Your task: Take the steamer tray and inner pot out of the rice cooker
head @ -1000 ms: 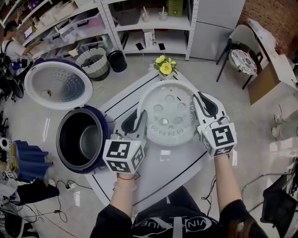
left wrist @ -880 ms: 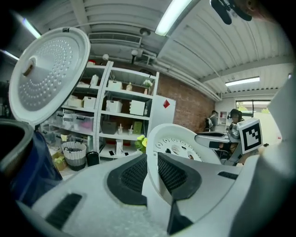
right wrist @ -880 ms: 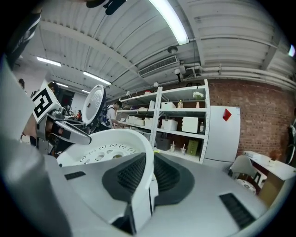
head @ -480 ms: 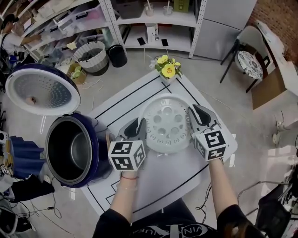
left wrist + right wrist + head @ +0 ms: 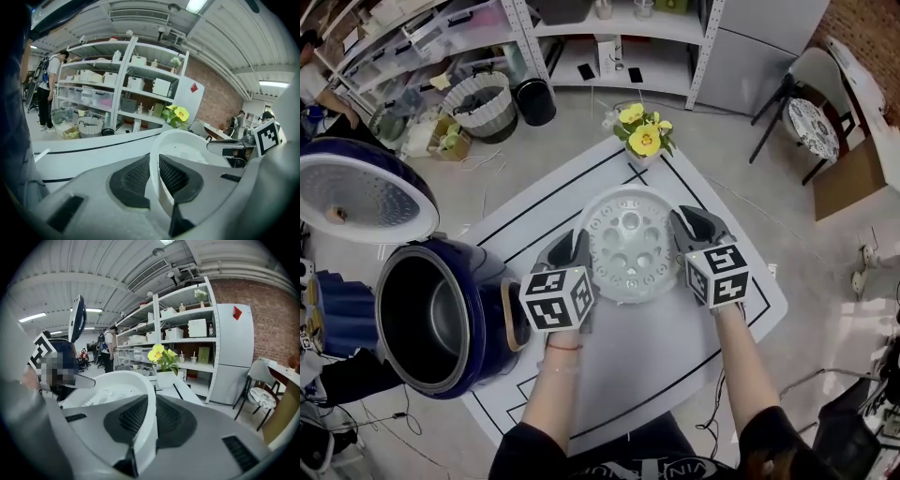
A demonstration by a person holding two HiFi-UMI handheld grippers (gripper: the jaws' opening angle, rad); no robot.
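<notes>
Steamer tray [image 5: 630,246] lower over table [image 5: 675,347] now, L tool [image 5: 577,246] just closing tighter, R tool [image 5: 686,225] both clamp rim.

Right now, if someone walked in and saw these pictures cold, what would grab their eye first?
The white steamer tray at the centre, over the white table, its rim pinched on either side by the left gripper and the right gripper; the left's jaws have just been closing on that rim. Next, the dark blue rice cooker at the table's left edge, lid flung open, and the yellow flowers beyond the tray.
</notes>
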